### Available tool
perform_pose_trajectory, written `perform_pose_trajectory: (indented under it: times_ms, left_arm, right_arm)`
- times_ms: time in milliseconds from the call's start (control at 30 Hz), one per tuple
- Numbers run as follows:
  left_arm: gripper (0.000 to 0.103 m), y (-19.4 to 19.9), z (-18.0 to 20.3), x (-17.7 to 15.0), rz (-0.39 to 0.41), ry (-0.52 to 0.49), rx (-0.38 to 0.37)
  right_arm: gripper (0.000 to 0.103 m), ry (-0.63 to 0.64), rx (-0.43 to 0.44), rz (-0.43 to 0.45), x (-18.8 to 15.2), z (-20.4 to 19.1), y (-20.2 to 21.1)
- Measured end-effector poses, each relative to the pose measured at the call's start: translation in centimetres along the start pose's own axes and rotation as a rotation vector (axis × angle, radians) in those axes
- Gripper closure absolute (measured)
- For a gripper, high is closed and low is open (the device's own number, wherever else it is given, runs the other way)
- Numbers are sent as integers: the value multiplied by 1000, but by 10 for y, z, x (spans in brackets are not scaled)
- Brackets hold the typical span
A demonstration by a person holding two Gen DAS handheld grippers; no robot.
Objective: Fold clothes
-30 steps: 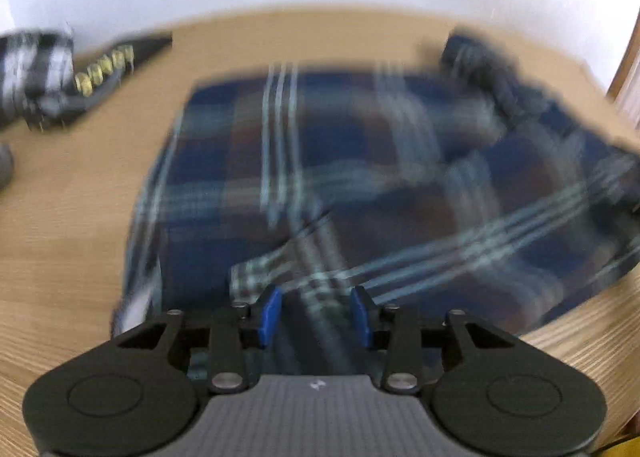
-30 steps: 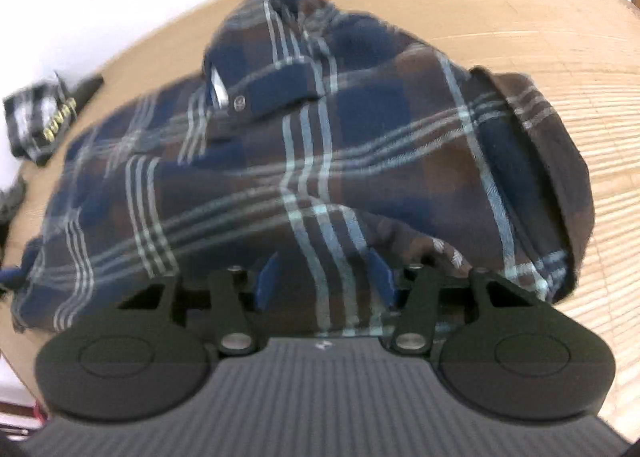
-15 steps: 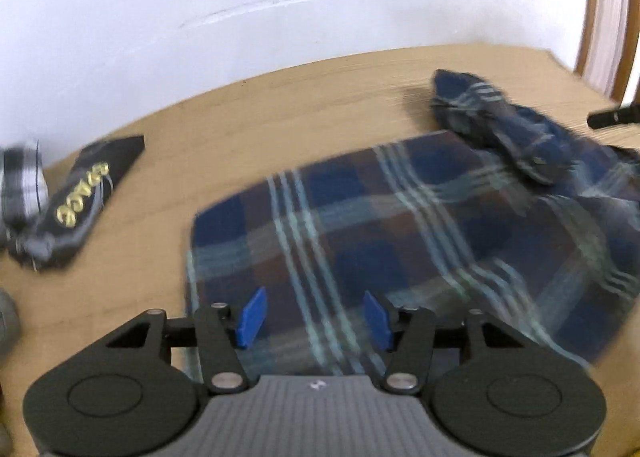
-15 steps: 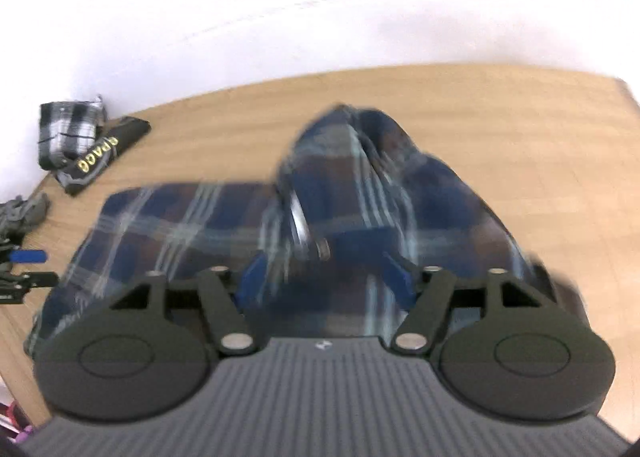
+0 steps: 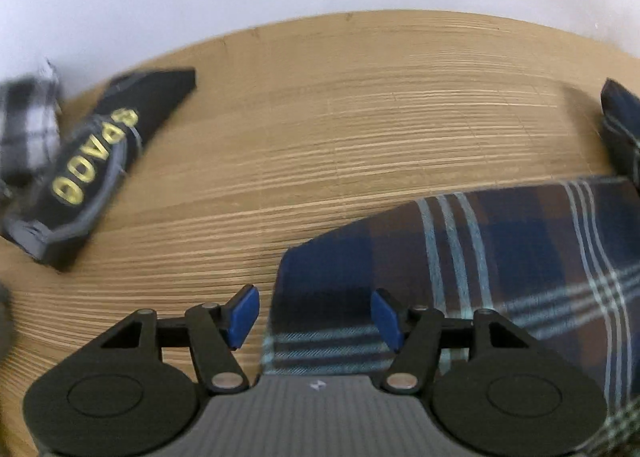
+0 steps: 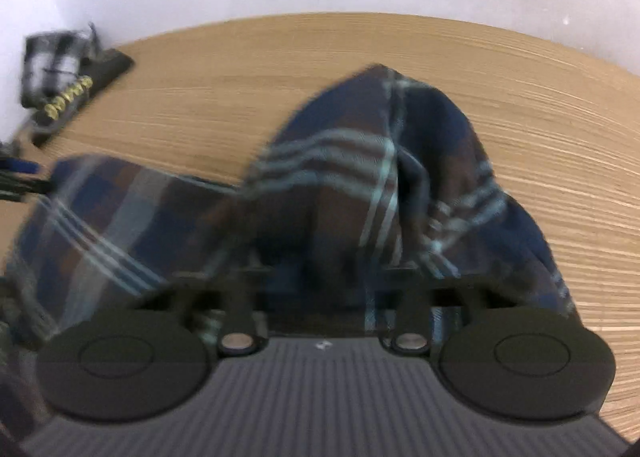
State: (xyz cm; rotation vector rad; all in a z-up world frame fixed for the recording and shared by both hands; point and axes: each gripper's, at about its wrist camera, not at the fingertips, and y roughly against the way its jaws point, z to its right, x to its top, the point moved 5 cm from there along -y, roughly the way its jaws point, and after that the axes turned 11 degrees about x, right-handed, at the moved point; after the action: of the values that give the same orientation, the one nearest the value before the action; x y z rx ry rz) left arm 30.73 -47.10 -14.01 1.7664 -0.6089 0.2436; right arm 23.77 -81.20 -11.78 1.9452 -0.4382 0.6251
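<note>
Plaid shirt (image 6: 360, 185), loose a second ago, is now pinched and lifted off the counter (image 5: 360, 129) by right tongs (image 6: 324, 277). Left tongs (image 5: 316, 317), spread and opening, straddle its corner: next fold starting.

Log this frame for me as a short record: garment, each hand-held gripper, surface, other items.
garment: plaid shirt, partly bunched up, on the table
left hand-held gripper: jaws opening, shirt corner below them, not pinched
right hand-held gripper: shut on raised shirt fabric, fingertips hidden
surface: wooden table
other items: black cloth with yellow letters; checked cloth
</note>
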Motion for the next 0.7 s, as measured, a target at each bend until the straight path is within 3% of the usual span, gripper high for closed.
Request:
perform_pose_trajectory:
  times_ms: [33, 233, 300, 367, 400, 433, 500, 533, 567, 700]
  left_arm:
    - [39, -2, 2, 0, 8, 5, -8]
    - [36, -2, 7, -3, 51, 33, -31]
    - [36, 0, 7, -5, 64, 20, -42]
    - [36, 1, 8, -8, 76, 13, -73]
    - [37, 2, 8, -10, 85, 11, -88]
    - [44, 3, 8, -12, 98, 9, -102]
    - [66, 8, 11, -17, 128, 6, -127]
    - [80, 13, 13, -20, 143, 3, -137]
    - [86, 18, 16, -23, 159, -3, -146]
    - [89, 56, 32, -44, 243, -71, -170]
  right_arm:
    - [98, -39, 33, 38, 10, -1, 8]
    - [97, -218, 118, 312, 111, 12, 22]
    - [95, -265, 104, 326, 139, 20, 7]
    - [92, -297, 136, 240, 151, 11, -14]
    - [82, -281, 168, 182, 151, -2, -27]
    - [64, -225, 205, 116, 147, -21, -43]
    - [44, -64, 259, -6, 133, -65, -78]
    - [40, 26, 284, -63, 124, -90, -98]
    - [40, 109, 314, -116, 114, -113, -116]
    - [42, 351, 456, -301, 80, -195, -174]
